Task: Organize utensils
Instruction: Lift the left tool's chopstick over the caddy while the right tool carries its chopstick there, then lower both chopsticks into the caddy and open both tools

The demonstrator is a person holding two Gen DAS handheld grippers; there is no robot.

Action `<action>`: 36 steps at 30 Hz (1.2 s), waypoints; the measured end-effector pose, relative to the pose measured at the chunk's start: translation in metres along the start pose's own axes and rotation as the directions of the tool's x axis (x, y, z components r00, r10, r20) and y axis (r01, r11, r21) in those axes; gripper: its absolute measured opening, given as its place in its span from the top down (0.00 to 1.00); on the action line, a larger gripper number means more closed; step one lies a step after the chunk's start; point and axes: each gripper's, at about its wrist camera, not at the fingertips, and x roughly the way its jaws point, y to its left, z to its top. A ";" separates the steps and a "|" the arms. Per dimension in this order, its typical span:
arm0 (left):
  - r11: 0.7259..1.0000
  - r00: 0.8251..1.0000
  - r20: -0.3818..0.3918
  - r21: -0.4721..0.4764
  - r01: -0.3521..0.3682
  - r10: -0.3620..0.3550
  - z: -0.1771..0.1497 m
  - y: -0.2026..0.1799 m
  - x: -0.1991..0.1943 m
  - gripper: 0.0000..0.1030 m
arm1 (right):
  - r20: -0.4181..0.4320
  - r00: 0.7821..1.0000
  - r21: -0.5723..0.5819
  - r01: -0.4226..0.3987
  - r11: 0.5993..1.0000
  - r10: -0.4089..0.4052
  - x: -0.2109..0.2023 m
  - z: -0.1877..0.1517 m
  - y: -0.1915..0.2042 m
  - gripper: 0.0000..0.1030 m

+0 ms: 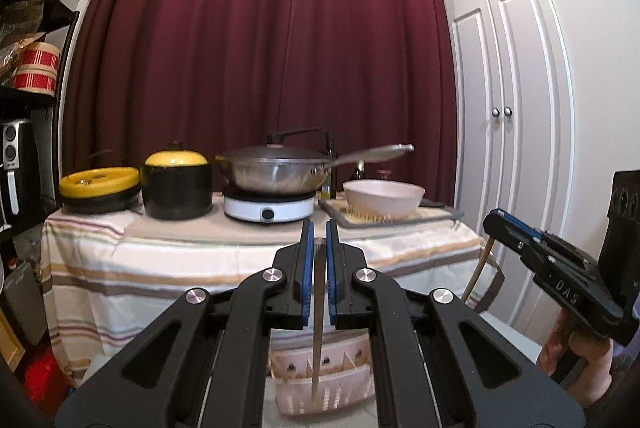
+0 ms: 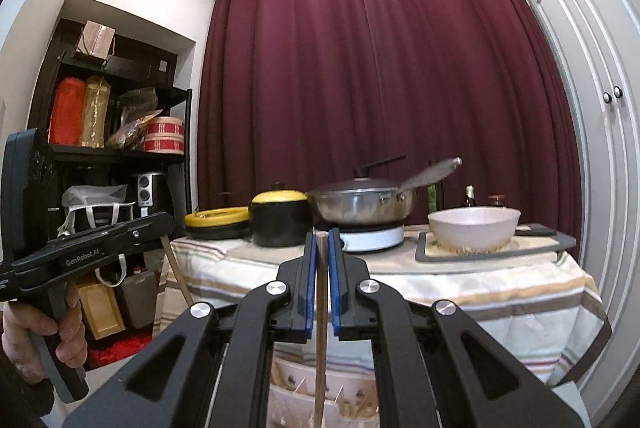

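My left gripper [image 1: 319,234] is shut on a slim metal utensil [image 1: 318,312] that hangs straight down between the blue pads, its lower end over a pale pink divided utensil basket [image 1: 340,384] below. My right gripper [image 2: 321,242] is shut on a wooden stick-like utensil [image 2: 320,340], also hanging down toward the same basket [image 2: 352,400]. The right gripper also shows in the left wrist view [image 1: 500,224] at the right, with the wooden utensil [image 1: 478,268] below it. The left gripper shows at the left of the right wrist view [image 2: 168,224].
A table with a striped cloth [image 1: 160,260] carries yellow-lidded black pots [image 1: 178,188], a wok on a white hob [image 1: 268,208], and a white bowl [image 1: 384,196] on a grey tray. Dark shelves [image 2: 112,148] stand left; white cupboard doors [image 1: 516,132] right.
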 end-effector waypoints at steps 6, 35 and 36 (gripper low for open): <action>1.000 1.000 0.018 -0.013 -0.012 0.012 0.007 0.003 0.035 0.94 | 0.011 1.000 -0.016 0.022 1.000 -0.022 0.032 0.001 -0.008 0.93; 0.995 0.989 -0.138 -0.068 -0.067 0.057 -0.074 0.033 0.110 0.31 | -0.160 0.986 -0.001 0.056 0.998 -0.055 0.090 -0.074 -0.033 0.65; 0.995 0.990 -0.131 -0.066 -0.069 0.060 -0.072 0.033 0.106 0.26 | -0.155 0.986 -0.001 0.057 0.998 -0.056 0.087 -0.072 -0.032 0.63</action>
